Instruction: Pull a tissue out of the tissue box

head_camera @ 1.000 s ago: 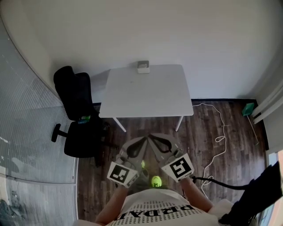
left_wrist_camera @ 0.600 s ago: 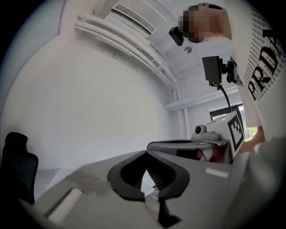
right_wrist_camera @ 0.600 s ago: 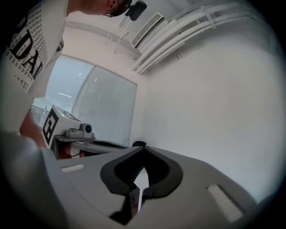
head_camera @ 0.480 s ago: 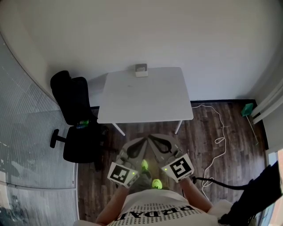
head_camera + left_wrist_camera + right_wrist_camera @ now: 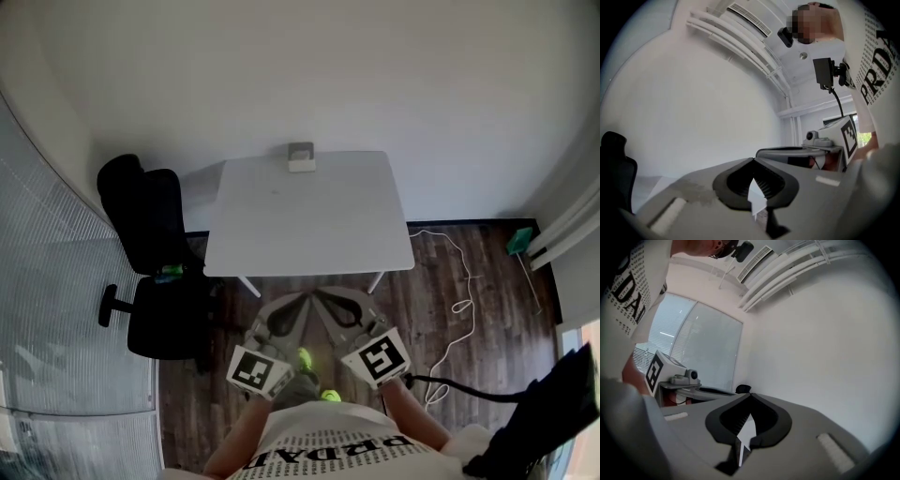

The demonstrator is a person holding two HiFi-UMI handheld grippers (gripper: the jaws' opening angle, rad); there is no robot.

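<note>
1. White, smooth counter (image 5: 309,216), roughly square with rounded corners, stands against a plain pale wall. The tissue box (image 5: 301,157), a small pale block, sits at the middle of the far edge beside the wall, probably parked out of the way.
2. The box is too small in the head view to tell whether a tissue stands up from its slot.
3. The left tool (image 5: 298,300) and right tool (image 5: 323,296), grey moulded plastic with dark ribbed pads, are held level at the person's waist, well short of the counter, tips close together. This looks like a carrying pose before any reach.
4. Both tools are pinched closed, with nothing between the pads.
5. A black padded office chair (image 5: 155,253) stands left of the counter on the dark wood-plank floor (image 5: 487,337). A white cable (image 5: 459,309) loops at the right.
</note>
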